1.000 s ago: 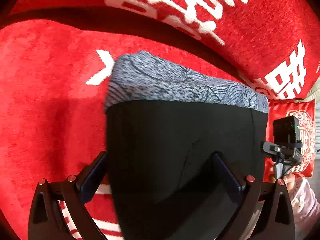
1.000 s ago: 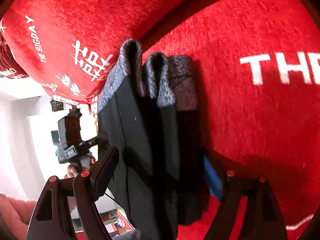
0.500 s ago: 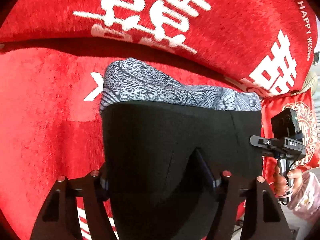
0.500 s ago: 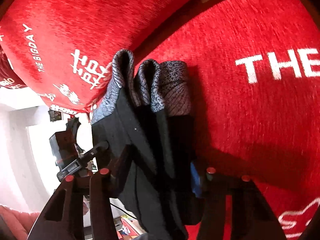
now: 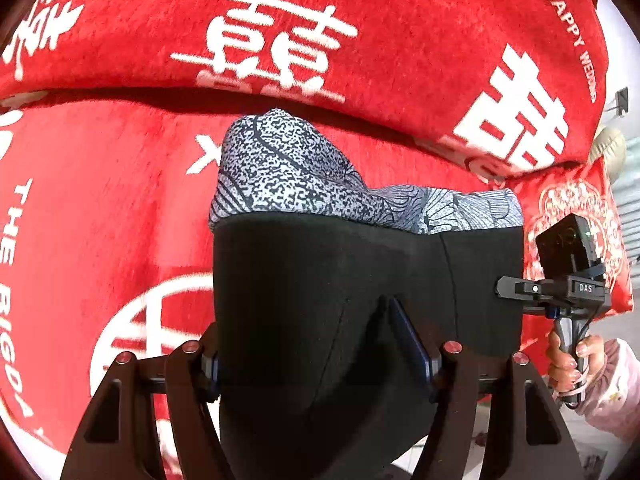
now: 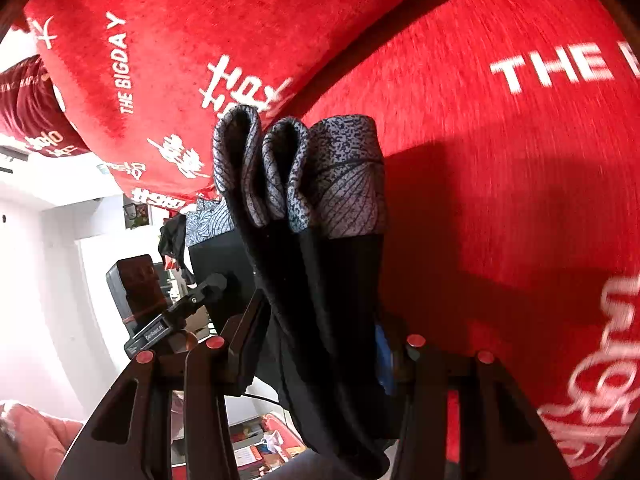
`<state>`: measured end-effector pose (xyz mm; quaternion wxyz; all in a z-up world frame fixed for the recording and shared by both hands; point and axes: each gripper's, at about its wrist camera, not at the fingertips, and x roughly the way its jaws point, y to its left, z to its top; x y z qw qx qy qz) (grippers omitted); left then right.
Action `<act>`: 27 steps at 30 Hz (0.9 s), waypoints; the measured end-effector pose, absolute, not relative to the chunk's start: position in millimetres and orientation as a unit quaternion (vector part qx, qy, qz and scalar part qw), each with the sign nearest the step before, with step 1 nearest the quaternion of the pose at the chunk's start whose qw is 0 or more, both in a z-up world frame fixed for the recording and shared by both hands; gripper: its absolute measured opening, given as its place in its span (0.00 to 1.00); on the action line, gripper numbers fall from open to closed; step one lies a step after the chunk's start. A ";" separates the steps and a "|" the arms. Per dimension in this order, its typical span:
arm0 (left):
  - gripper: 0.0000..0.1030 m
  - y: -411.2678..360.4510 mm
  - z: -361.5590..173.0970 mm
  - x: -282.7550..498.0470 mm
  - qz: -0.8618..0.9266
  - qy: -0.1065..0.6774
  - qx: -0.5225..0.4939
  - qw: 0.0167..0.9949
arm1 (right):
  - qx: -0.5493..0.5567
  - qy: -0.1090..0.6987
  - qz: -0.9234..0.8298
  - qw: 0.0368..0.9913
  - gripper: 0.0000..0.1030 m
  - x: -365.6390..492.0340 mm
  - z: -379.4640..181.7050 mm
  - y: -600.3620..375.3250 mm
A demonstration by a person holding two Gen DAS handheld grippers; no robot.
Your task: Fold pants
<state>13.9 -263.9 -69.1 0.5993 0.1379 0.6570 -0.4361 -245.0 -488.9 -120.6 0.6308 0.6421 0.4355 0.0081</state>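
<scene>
Folded pants [image 5: 352, 304] held aloft over a red sofa seat [image 5: 104, 216], w/ both grippers pinching the black fabric at its near end. The left gripper [image 5: 316, 352] has its jaws pressed onto the bundle from either side; the right gripper [image 6: 320, 344] likewise clamps the stacked layers, cloth filling the gap between its fingers. Seen from the right wrist, the left gripper [image 6: 176, 312] sits just beside the bundle's far edge, so the two grips hold opposite sides of the same end.

Step in hand, by appearance: the pants are already folded into several layers (three rounded folds of the grey patterned waistband [image 6: 300, 168] show edge-on) & are being carried or positioned, not yet set down. Next move prob. calls for lowering the bundle flat onto the seat w/out letting layers slip, keeping both grips level, then releasing together.

Orientation: the bundle's long axis runs away from the grippers, approx. along their fingers. The patterned waistband end [image 5: 304, 176] points forward toward the red back cushion [image 5: 360, 28], which has white characters on it; the black part trails back & hangs below the grippers. Whether the far end touches the seat can't be told.
</scene>
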 end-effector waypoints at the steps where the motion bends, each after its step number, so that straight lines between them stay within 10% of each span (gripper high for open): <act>1: 0.68 -259.4 -69.0 11.9 -0.435 0.660 0.142 0.596 | 0.644 0.435 0.006 0.629 0.49 -248.9 -118.7 -480.8; 21: 0.82 -179.4 -94.8 26.1 -0.360 0.602 0.225 0.677 | 0.562 0.503 -0.194 0.628 0.60 -266.5 -120.6 -418.7; 24: 0.82 -183.3 -77.9 11.8 -0.396 0.586 0.230 0.669 | 0.509 0.509 -0.231 0.655 0.25 -266.9 -94.1 -416.6; 27: 0.82 -193.8 -76.8 -15.6 -0.425 0.571 0.258 0.653 | 0.474 0.502 -0.229 0.686 0.22 -257.7 -70.5 -407.7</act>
